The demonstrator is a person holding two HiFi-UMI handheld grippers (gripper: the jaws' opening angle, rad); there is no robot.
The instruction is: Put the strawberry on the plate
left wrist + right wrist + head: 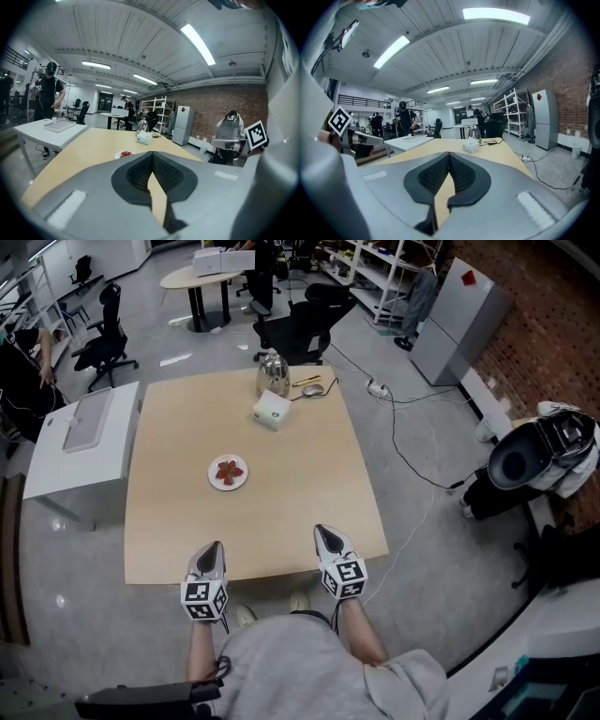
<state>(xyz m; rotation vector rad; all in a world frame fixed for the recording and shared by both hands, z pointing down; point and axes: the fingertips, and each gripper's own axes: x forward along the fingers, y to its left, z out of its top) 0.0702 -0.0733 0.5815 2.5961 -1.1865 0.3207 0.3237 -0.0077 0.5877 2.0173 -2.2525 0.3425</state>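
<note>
Red strawberries (227, 471) lie on a small white plate (239, 480) in the middle of the wooden table (281, 512); the plate (118, 155) with its strawberries (125, 153) also shows low in the left gripper view. My left gripper (214, 547) hangs at the table's near edge, its jaws closed tip to tip with nothing between them. My right gripper (320, 531) sits beside it at the same edge, shut and empty too. Both are well short of the plate.
At the table's far end stand a white tissue box (271, 411), a glass kettle (273, 374) and a mouse (312, 389). A white side table (84, 442) adjoins on the left. Office chairs (302, 326), cables on the floor and a fridge (461, 320) surround the table.
</note>
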